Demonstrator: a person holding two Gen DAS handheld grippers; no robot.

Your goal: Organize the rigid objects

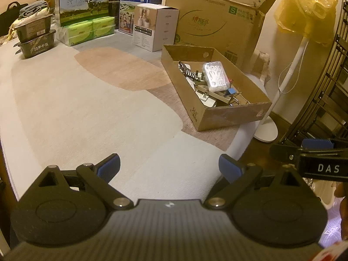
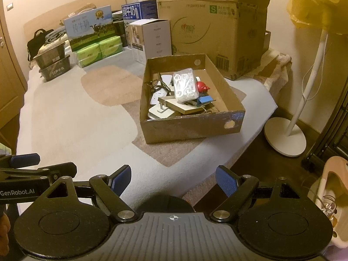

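A shallow open cardboard box (image 1: pixel 226 115) (image 2: pixel 191 128) sits on the bed. It holds a clear case of floss picks (image 1: pixel 215 74) (image 2: pixel 184 84), white plugs and adapters (image 2: pixel 158 111), a metal frame piece (image 2: pixel 184 106), a blue clip (image 2: pixel 205 100) and a red item (image 2: pixel 202 86). My left gripper (image 1: pixel 169 167) is open and empty, low over the bed's near edge, well short of the box. My right gripper (image 2: pixel 174 181) is open and empty, also near the bed's edge in front of the box. Each gripper shows at the side of the other's view.
Along the back of the bed stand milk cartons (image 1: pixel 84 2), green tissue packs (image 1: pixel 87 31), a white product box (image 1: pixel 155 27), a large cardboard carton (image 1: pixel 217 15) and stacked food trays (image 1: pixel 35 37). A white fan stand (image 2: pixel 287 134) with a yellow-bagged head stands on the floor at right.
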